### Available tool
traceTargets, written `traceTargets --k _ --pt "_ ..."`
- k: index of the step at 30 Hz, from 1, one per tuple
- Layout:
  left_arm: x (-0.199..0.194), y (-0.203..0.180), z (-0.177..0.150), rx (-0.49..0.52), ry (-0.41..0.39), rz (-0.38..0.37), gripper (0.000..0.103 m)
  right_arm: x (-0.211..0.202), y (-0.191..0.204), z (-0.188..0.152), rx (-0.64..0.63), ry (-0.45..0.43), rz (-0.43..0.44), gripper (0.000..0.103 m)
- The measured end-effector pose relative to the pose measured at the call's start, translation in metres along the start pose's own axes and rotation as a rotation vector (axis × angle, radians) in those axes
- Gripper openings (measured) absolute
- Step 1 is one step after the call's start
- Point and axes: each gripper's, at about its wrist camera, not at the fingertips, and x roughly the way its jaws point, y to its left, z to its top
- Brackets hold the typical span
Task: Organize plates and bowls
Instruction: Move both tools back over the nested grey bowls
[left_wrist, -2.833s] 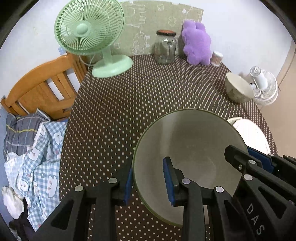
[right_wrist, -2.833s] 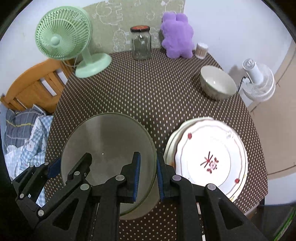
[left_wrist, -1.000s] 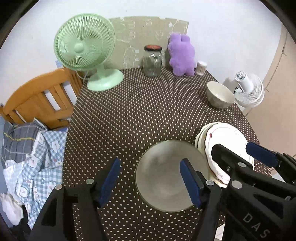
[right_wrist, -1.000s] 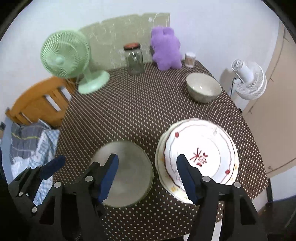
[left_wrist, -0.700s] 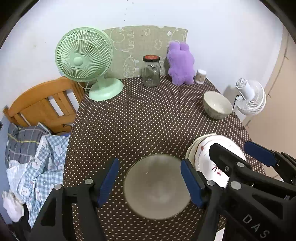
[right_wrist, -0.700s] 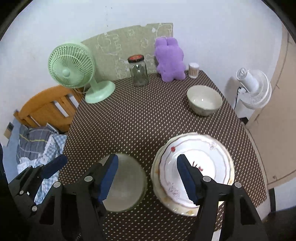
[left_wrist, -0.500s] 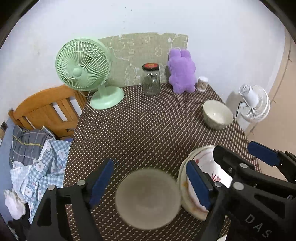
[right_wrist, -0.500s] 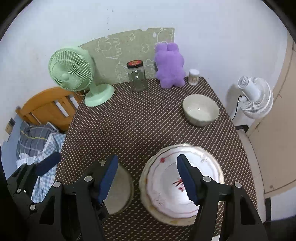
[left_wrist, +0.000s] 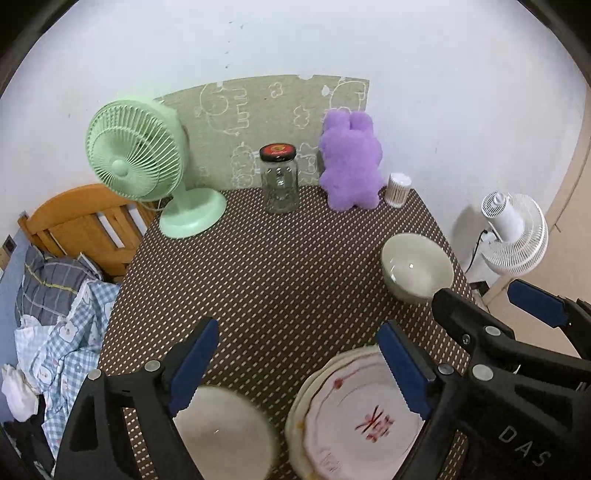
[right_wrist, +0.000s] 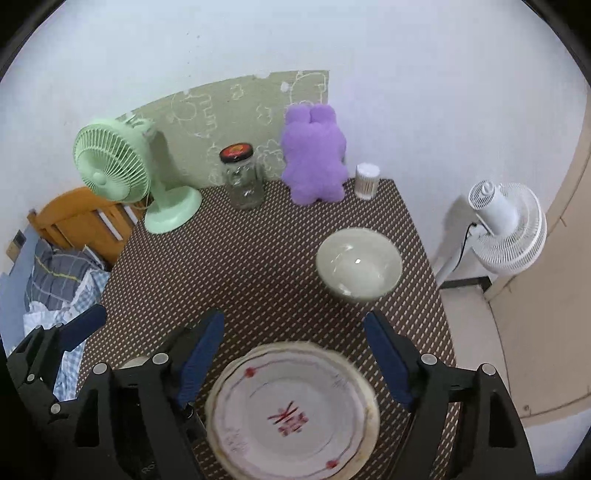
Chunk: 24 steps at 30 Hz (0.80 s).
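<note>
A plain grey-green plate (left_wrist: 221, 432) lies flat on the dotted tablecloth (left_wrist: 280, 280), low in the left wrist view. Right beside it sits a stack of white plates with red marks (left_wrist: 362, 417) (right_wrist: 291, 410). A pale bowl (left_wrist: 417, 267) (right_wrist: 358, 264) stands farther back on the right. My left gripper (left_wrist: 297, 345) hovers above the table between plate and stack, its jaws opening with nothing held. My right gripper (right_wrist: 293, 334) hangs over the far edge of the stack, its jaws opening too, and touches nothing.
Along the back edge stand a green fan (left_wrist: 136, 162), a glass jar (left_wrist: 279, 181), a purple plush toy (left_wrist: 349, 162) and a small toothpick pot (left_wrist: 397, 188). A wooden chair (left_wrist: 74, 221) with clothes is at the left; a white fan (left_wrist: 513, 236) stands on the floor at the right.
Both grippers let go of the grey-green plate, which now rests on the table. They have spread wider and drawn back and upward, so the whole table shows.
</note>
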Motion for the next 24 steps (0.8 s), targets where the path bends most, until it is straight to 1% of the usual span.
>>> traceTargets --k 3,8,11,14,16,20,24 --pt "0.008 -0.016 0.008 -0.012 -0.018 0.002 0.090 0.009 -0.018 0.010 -0.011 -0.009 0.019 0.083" --pt "0.031 -0.040 0.022 -0.026 0.000 -0.025 0.090 0.025 -0.045 0.027 -0.033 -0.008 0.024 0.084" --pt "0.046 -0.054 0.029 -0.021 -0.002 -0.029 0.090 0.036 -0.059 0.034 -0.023 -0.003 0.009 0.084" --pt "0.064 -0.065 0.036 -0.022 0.000 -0.017 0.090 0.051 -0.073 0.040 -0.007 0.004 0.009 0.084" --pt "0.078 -0.072 0.040 -0.036 0.000 0.006 0.089 0.061 -0.082 0.044 0.007 -0.004 -0.003 0.084" --pt "0.106 -0.083 0.045 -0.042 0.036 -0.027 0.087 0.087 -0.095 0.053 0.021 0.012 -0.016 0.084" --pt "0.135 -0.096 0.049 -0.023 0.069 -0.028 0.082 0.116 -0.105 0.057 0.035 0.036 -0.016 0.084"
